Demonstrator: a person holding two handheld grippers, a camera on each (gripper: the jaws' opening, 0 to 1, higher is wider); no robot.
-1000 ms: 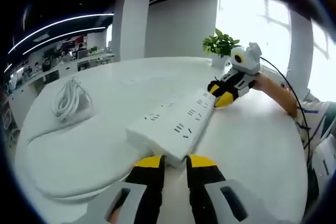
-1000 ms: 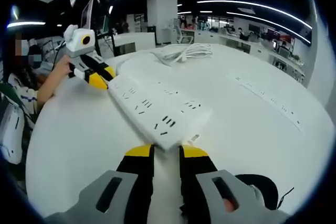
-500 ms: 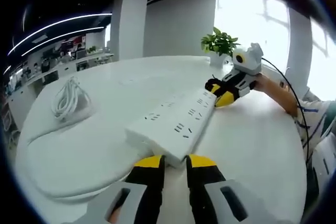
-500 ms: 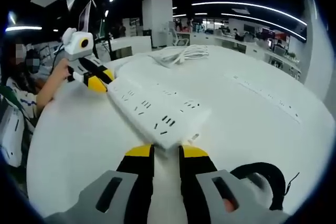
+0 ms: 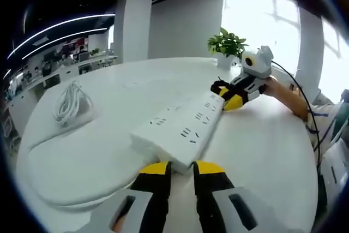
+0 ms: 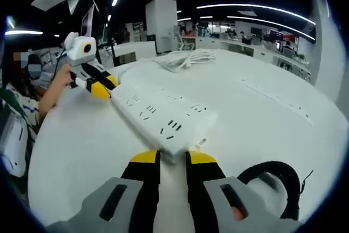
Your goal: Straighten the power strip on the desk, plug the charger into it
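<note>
White power strip (image 5: 182,125) flat on the round white desk (image 5: 262,151), held at both ends.

Left tongs (image 5: 181,168) clenched on one end of the strip, right tongs (image 6: 173,159) clenched on the other end. Coiled white cable (image 5: 70,102) lying well to the left of the left tongs; black cable (image 6: 272,181) just right of the right tongs. No containers to note, no readable writing.

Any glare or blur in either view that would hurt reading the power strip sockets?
Left gripper view: the window is blown out behind the plant, yet the power strip slots read clearly. Right gripper view: even ceiling light, sockets on the strip sharp; the black cable near the edge looks smeared.
</note>
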